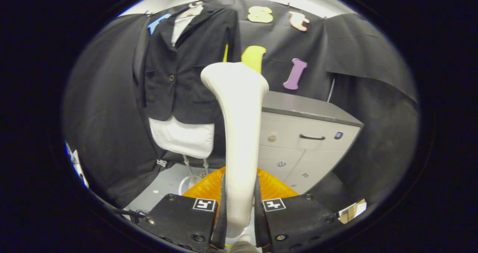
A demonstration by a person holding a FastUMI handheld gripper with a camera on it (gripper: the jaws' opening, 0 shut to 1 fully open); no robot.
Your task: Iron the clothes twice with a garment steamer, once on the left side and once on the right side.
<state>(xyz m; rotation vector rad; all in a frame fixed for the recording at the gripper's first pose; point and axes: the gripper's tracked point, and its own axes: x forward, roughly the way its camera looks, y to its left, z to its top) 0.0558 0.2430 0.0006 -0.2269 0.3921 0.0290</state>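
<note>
a black cloth wall (112, 107) hangs all round the booth, with a pale floor (164, 187) showing below it. against that cloth we see a dark jacket (186, 70) on a white mannequin torso (183, 137), which stands on a thin stand (192, 170); a white shirt front (180, 28) shows at the jacket's open collar. just beside the jacket, on the other side of the steamer, stands a grey cabinet (306, 133) with a dark top, a black handle (312, 137) on its drawer and a small blue spot near that handle.

we hold the garment steamer (239, 133) upright in the gripper (240, 208): both fingers (223, 212) press on the lower part of its white handle, one on each side, so the tool is clamped on it. the steamer's wide head rises beyond the fingers, level with the jacket's lower half and apart from it (its face is turned away from us, so we cannot tell how it looks). an orange ribbed part (209, 187) shows low behind the handle, just ahead of the fingers. a piece of cardboard (353, 210) lies on the floor near the cabinet's foot.
</note>
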